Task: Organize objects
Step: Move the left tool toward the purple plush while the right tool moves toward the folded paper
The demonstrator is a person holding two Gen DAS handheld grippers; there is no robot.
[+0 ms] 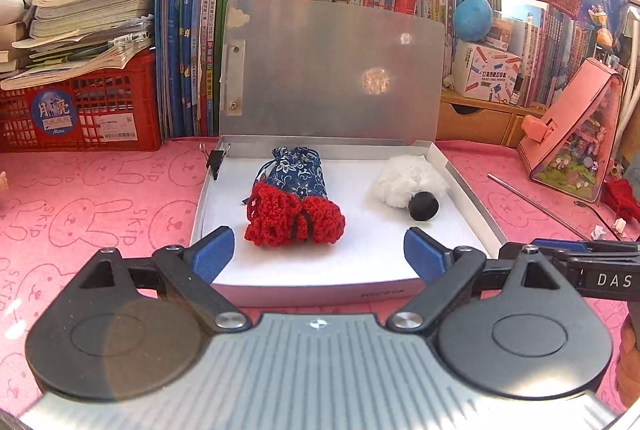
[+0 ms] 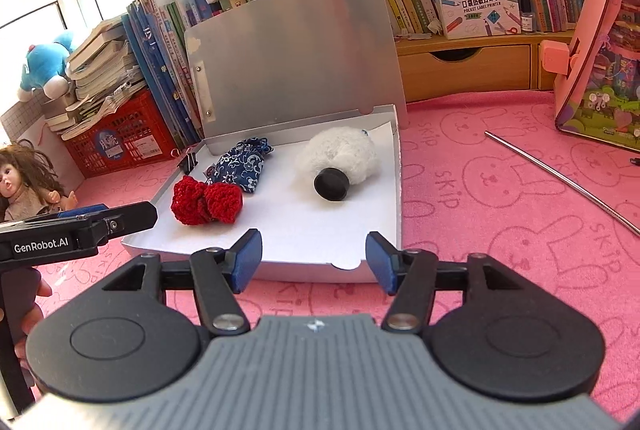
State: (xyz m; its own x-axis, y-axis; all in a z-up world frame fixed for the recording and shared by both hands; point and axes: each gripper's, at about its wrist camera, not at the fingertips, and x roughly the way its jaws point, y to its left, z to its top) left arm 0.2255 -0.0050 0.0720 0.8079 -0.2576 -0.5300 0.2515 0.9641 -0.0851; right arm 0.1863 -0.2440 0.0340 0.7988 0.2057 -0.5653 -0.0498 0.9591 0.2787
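A shallow white box [image 1: 320, 290] [image 2: 396, 189] lies on the pink cloth with its silver lid [image 1: 336, 69] [image 2: 296, 45] standing open at the back. Inside lie a red crocheted piece [image 1: 296, 218] [image 2: 206, 203], a blue floral pouch [image 1: 298, 171] [image 2: 242, 165] behind it, and a white fluffy item with a black round cap [image 1: 423, 205] [image 2: 331, 185]. A black binder clip [image 1: 216, 159] [image 2: 190, 161] sits on the box's left rim. My left gripper [image 1: 319, 254] is open above the box's near edge, nothing between its fingers. My right gripper [image 2: 314, 260] is open at the front rim, empty.
Book stacks, a red crate [image 1: 80, 109] and plush toys line the back. A pink house-shaped toy [image 1: 576, 133] [image 2: 600, 45] stands at the right, a thin metal rod [image 1: 536, 205] [image 2: 560, 177] lies on the cloth, and a doll [image 2: 28, 181] sits at the left.
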